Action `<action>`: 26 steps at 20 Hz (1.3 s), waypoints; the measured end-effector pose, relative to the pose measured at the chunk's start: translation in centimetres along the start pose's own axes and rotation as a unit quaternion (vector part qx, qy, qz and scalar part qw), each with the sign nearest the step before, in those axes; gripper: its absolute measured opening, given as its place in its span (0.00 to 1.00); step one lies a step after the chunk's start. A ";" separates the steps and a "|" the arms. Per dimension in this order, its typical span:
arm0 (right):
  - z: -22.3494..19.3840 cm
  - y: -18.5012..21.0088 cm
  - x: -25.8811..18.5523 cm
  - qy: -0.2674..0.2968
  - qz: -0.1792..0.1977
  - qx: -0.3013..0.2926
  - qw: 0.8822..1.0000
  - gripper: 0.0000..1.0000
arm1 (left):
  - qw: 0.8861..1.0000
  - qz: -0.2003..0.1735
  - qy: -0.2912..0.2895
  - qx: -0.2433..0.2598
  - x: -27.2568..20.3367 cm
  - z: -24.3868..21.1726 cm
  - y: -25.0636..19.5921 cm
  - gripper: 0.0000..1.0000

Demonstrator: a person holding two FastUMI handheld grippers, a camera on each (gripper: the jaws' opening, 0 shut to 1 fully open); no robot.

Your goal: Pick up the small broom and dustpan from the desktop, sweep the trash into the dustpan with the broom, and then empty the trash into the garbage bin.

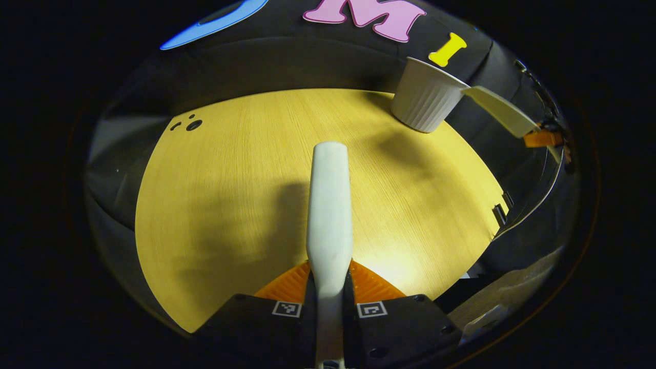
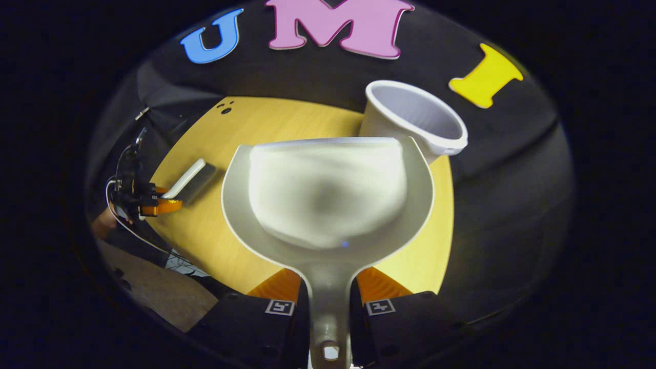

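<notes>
Yellow wooden desktop [image 1: 230, 195] lies mostly bare, curving to dark edges on every side, with the black cloth wall behind. At its far right edge stands the white ribbed garbage bin [image 1: 426, 97], upright.

Left gripper [image 1: 329, 287] is clenched on the small broom [image 1: 329, 215], whose white back runs straight forward over the wood; its bristles are hidden.

Right gripper [image 2: 329, 294] grasps the handle of the white dustpan [image 2: 328, 195], its front edge held just before the bin's open mouth. Whether any trash lies inside is hard to make out.
</notes>
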State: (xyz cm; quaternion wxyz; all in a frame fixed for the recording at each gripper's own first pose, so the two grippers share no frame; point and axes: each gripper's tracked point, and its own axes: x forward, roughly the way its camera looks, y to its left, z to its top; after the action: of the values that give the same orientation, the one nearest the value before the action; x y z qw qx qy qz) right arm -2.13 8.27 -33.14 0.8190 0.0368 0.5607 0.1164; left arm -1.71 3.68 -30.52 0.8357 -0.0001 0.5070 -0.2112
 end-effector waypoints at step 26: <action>-8.9 6.8 17.8 0.056 0.016 0.020 0.998 0.38 | 0.993 0.081 0.076 0.029 6.3 -1.2 1.3 0.29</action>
State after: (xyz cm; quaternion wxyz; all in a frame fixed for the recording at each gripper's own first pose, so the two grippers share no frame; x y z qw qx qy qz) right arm -5.26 18.36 -51.30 0.7834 0.0558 0.6072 0.1205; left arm 0.24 2.91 -36.68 0.8090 0.0814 0.5606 -0.1572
